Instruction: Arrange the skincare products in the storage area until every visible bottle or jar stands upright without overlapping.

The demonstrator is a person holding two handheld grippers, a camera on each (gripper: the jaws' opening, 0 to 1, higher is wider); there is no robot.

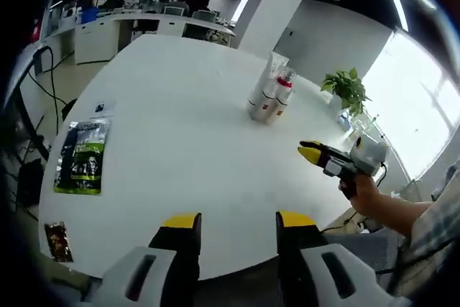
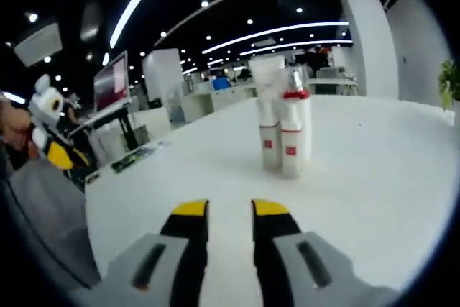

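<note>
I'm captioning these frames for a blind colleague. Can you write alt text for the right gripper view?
A tight cluster of upright skincare bottles, white with red bands, stands on a white table straight ahead of the right gripper, whose yellow-tipped jaws are slightly apart and hold nothing. At the left edge, the left gripper is held in a person's hand, with an open-plan office behind.

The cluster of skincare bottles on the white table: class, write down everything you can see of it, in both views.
The cluster of skincare bottles stands upright on the white table, packed so close that they seem to touch. The bodies are white, plastic-looking, with small red labels low down; one has a red collar under a clear cap, and a taller white tube rises behind. In the left gripper view the cluster sits toward the table's far side. Neither tool touches it. An exact count cannot be made.
</note>
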